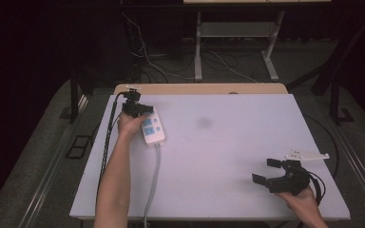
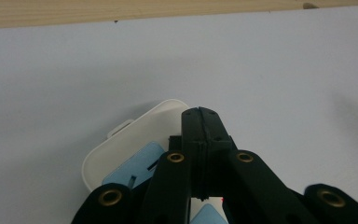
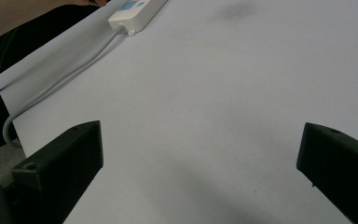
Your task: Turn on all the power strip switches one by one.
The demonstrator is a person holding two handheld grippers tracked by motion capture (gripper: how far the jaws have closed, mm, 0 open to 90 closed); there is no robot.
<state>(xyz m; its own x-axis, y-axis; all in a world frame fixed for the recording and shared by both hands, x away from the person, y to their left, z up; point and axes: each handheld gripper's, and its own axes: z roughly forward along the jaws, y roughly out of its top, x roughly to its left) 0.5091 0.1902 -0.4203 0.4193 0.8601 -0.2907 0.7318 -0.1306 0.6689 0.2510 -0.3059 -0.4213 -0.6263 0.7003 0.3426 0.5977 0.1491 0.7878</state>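
Note:
A white power strip [image 1: 153,127] with pale blue socket faces lies at the far left of the white table top, and its grey cable [image 1: 154,175] runs back to the near edge. My left gripper [image 1: 140,108] hovers over the strip's far end, jaws pressed together with nothing visible between them. In the left gripper view the shut tips [image 2: 199,112] lie just past the strip's rounded end [image 2: 121,149]. My right gripper [image 1: 266,171] rests near the front right corner, jaws wide apart over bare table [image 3: 200,140]. The strip [image 3: 135,11] is far from it.
A faint dark smudge [image 1: 203,122] marks the white board [image 1: 228,156] near its middle. A wooden table edge [image 1: 199,89] shows past the board's far side. Beyond it are desk legs [image 1: 198,47] and loose cables on the floor.

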